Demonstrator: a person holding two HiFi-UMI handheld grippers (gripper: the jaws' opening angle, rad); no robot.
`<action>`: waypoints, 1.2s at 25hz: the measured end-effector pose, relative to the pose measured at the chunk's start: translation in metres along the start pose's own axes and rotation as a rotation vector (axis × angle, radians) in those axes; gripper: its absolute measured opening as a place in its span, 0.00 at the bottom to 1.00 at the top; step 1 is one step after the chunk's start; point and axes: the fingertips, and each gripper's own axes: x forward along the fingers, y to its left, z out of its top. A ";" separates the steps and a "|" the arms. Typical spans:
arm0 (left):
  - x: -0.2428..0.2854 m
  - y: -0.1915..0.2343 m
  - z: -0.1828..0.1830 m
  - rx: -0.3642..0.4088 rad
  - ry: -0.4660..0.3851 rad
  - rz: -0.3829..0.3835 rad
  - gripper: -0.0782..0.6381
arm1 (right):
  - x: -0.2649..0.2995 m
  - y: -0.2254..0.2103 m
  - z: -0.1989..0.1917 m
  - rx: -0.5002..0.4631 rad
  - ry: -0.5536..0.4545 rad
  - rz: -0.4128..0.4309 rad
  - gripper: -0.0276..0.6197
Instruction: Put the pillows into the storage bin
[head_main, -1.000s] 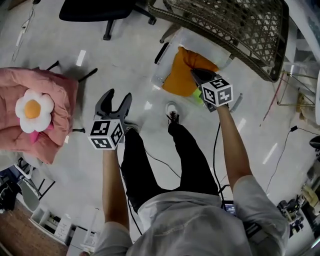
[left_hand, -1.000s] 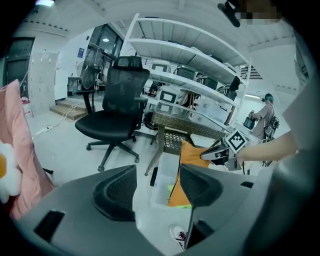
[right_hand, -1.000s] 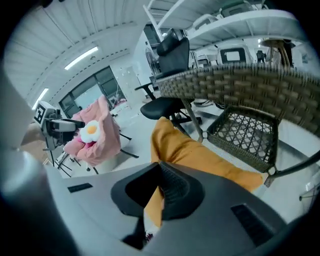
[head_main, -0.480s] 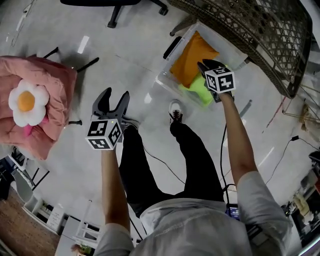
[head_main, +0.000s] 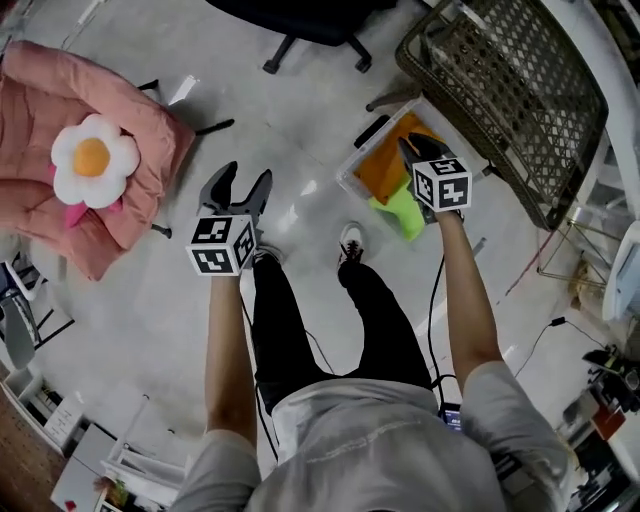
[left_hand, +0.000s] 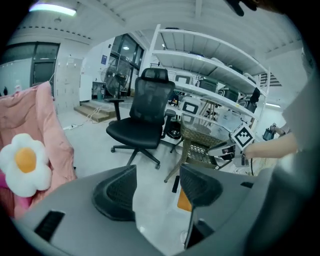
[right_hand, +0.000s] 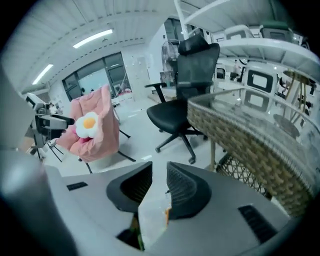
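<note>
A clear storage bin (head_main: 349, 176) stands on the floor with an orange pillow (head_main: 385, 166) and a green pillow (head_main: 401, 211) in it. My right gripper (head_main: 414, 150) hovers over the bin. Its jaws have just been opening and stand slightly apart with nothing between them (right_hand: 160, 167). A white flower pillow (head_main: 93, 160) with an orange centre lies on a pink cushion (head_main: 60, 100) at the far left. My left gripper (head_main: 237, 188) is open and empty above bare floor, between the cushion and the bin (left_hand: 157, 172). The flower pillow (left_hand: 22, 162) shows at the left edge of the left gripper view.
A wicker chair (head_main: 510, 90) stands right behind the bin. A black office chair (head_main: 310, 15) is at the top of the view. The person's legs and shoes (head_main: 348, 240) are between the grippers. Shelving units (left_hand: 210, 95) line the far wall.
The right gripper let go of the orange pillow, which now lies in the bin. Both grippers have shifted, and the pink cushion and flower pillow show nearer the left gripper.
</note>
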 end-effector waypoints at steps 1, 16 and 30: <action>-0.012 0.009 0.008 -0.009 -0.009 0.013 0.51 | -0.005 0.016 0.020 -0.018 -0.020 0.011 0.20; -0.243 0.221 0.111 -0.149 -0.230 0.262 0.50 | -0.046 0.343 0.317 -0.303 -0.306 0.288 0.17; -0.371 0.401 0.085 -0.279 -0.262 0.441 0.50 | 0.023 0.591 0.396 -0.473 -0.308 0.542 0.16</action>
